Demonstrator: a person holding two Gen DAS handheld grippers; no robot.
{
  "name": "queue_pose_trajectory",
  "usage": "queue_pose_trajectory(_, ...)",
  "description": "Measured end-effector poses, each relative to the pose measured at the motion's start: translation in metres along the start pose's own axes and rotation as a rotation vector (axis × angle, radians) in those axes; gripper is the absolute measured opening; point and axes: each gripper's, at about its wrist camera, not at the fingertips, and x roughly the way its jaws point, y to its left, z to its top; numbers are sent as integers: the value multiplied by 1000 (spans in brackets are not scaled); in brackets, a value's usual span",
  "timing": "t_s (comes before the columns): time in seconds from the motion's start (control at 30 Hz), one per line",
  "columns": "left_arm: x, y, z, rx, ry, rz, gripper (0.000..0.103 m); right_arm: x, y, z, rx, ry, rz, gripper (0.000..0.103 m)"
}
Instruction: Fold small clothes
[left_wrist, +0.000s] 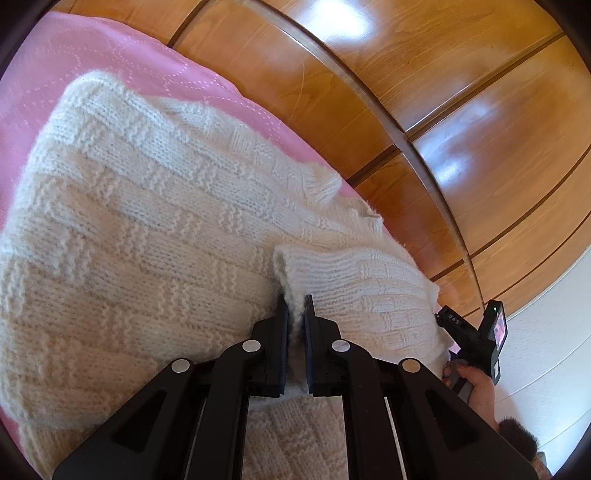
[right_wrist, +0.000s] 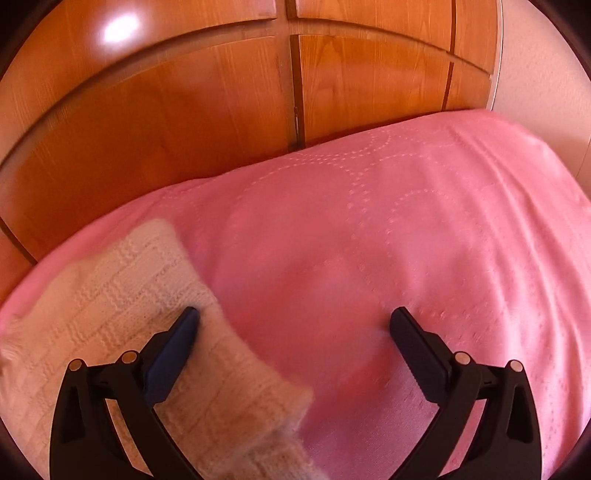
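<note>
A cream knitted sweater (left_wrist: 140, 229) lies spread on a pink bedspread (left_wrist: 110, 55). My left gripper (left_wrist: 296, 301) is shut on a fold of the sweater's fuzzy edge, beside a folded-over sleeve (left_wrist: 362, 280). At the right edge of the left wrist view, a hand holds my right gripper's body (left_wrist: 476, 332). In the right wrist view my right gripper (right_wrist: 293, 317) stands wide open above the bedspread (right_wrist: 406, 229). Its left finger (right_wrist: 177, 343) hangs over a sweater part (right_wrist: 122, 295); nothing is held between the pads.
Glossy wooden wardrobe doors (right_wrist: 184, 110) stand right behind the bed. A white wall (right_wrist: 546, 66) shows at the right. Bare pink bedspread stretches to the right of the sweater.
</note>
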Motion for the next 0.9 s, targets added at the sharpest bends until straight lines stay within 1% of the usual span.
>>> queue_pose_trajectory(0.07,0,1,0,-5,0,-7,6,-5,-10,-3,39,-5,40,101)
queue_pose_trajectory(0.17,1,1,0,-9,-2,-12,6,-29,-30,-19,127,-37,109,101)
queue_pose_trajectory(0.2,2,1,1,-8,-2,-12,6,-41,-41,-26,164,-51,120,101)
queue_pose_trajectory(0.27,2,1,1,-9,-2,-12,6,-57,-54,-38,188,-39,133,101)
queue_pose_trajectory(0.37,2,1,1,-10,-1,-13,6,-80,-67,-62,128,6,176,101)
queue_pose_trajectory(0.43,2,1,1,-10,-1,-12,6,-98,-75,-82,62,36,209,101)
queue_pose_trajectory(0.57,2,0,2,-16,2,-15,6,-129,-92,-122,33,24,286,101)
queue_pose_trajectory(0.63,-1,-1,2,-12,-2,-7,8,-130,-96,-137,21,25,301,101)
queue_pose_trajectory(0.7,-8,-9,-1,20,-12,25,16,-133,-101,-145,31,-9,337,101)
queue_pose_trajectory(0.73,-11,-14,-3,41,-14,37,28,-130,-104,-143,45,-12,355,101)
queue_pose_trajectory(0.77,-17,-21,-8,77,-17,45,45,-129,-106,-142,63,-9,371,101)
queue_pose_trajectory(0.8,-23,-26,-12,102,-22,49,55,-127,-109,-142,75,-9,382,101)
queue_pose_trajectory(0.83,-29,-31,-17,125,-30,54,70,-128,-110,-143,80,-16,388,101)
queue_pose_trajectory(0.87,-41,-37,-26,149,-47,69,76,-128,-110,-142,80,-20,388,101)
queue_pose_trajectory(0.9,-48,-38,-33,152,-54,75,77,-128,-110,-145,80,-21,388,101)
